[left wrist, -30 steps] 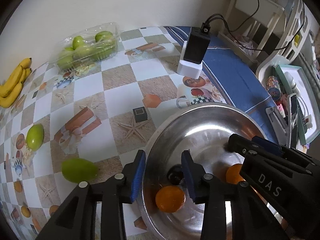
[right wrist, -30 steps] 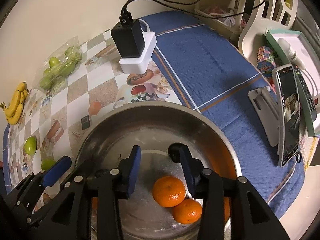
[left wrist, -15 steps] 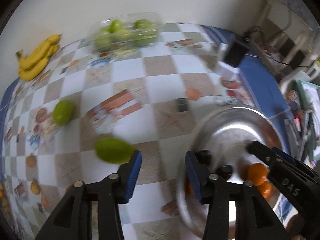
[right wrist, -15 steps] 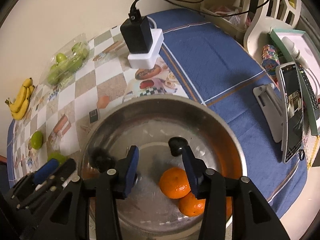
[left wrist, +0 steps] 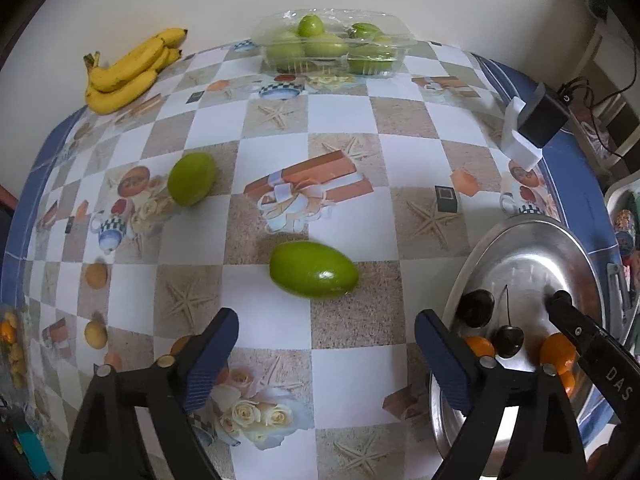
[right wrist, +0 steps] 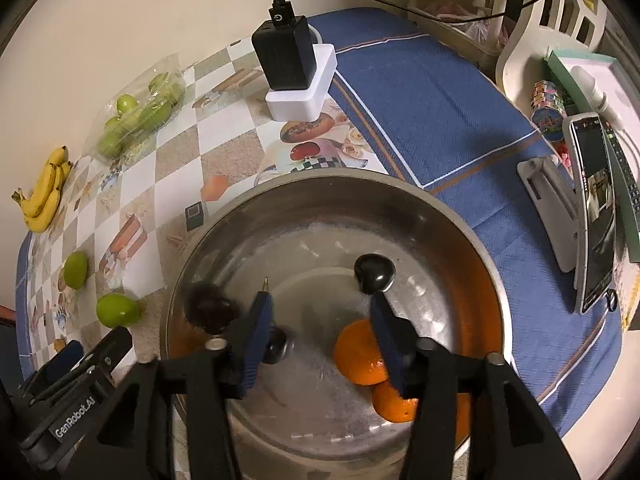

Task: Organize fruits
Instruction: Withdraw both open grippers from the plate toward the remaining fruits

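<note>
Partly hidden behind the right gripper's (right wrist: 320,316) own fingers, the fruit in the steel bowl (right wrist: 320,208) is hard to read. One dark cherry (right wrist: 374,273) sits clear just ahead of its right fingertip. Another dark fruit (right wrist: 210,307) out to the left of its left finger is smeared by motion blur, and a third dark round shape (right wrist: 278,345) behind that finger is half covered. Two oranges (right wrist: 358,352) lie low in the bowl, the right finger cutting across them; the nearer one is mostly concealed. This gripper's jaws have just been opening and stand apart with nothing pressed between the pads.

Over the checked tablecloth (left wrist: 280,168) the left gripper (left wrist: 326,334) has its jaws spread wide, having just been opening, and they are empty. A green mango (left wrist: 314,275) lies just ahead of the gap between its fingers, not touching either. A second green mango (left wrist: 191,178) lies further ahead and to the left. Well beyond, against the wall, are a bunch of bananas (left wrist: 128,72) and a clear plastic box of green fruit (left wrist: 334,46), whose contents blur behind the plastic. To the left gripper's right the bowl is cut off by the frame edge and its own right finger. A black charger on a white block (right wrist: 296,76) stands beyond the bowl.
</note>
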